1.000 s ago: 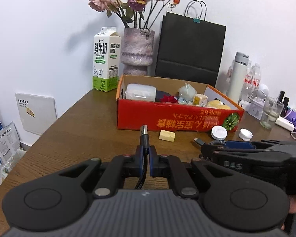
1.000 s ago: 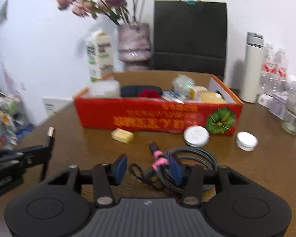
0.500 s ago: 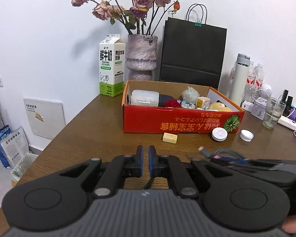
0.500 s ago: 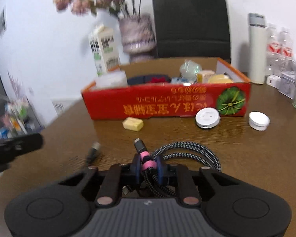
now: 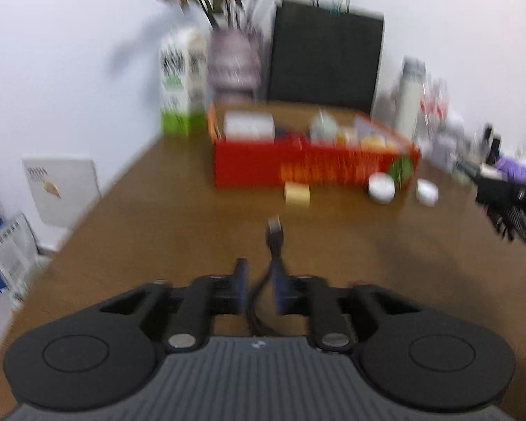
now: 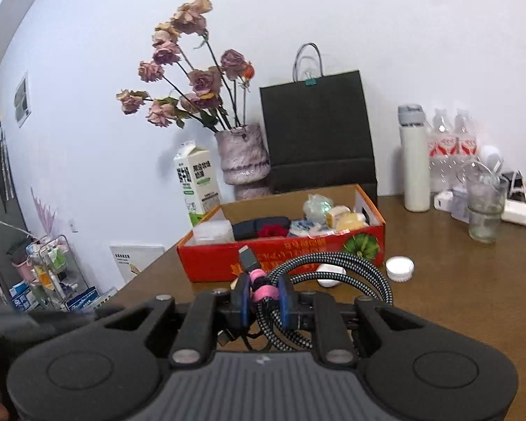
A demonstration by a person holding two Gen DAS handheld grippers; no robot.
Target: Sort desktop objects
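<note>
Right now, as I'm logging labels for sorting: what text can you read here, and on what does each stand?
"鲜牛奶": vertical, on the milk carton; its smaller print is too small to read.
Red box: yellow characters, upside down, partly hidden by the cable; not readable.
Water bottles: red labels, too small.
White panel by the wall: too small.
Left wrist view: too blurred to read anything.

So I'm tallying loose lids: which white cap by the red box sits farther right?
The smaller ribbed cap, clear of the box's corner; the bigger round one lies left, half hidden behind the cable.
</note>
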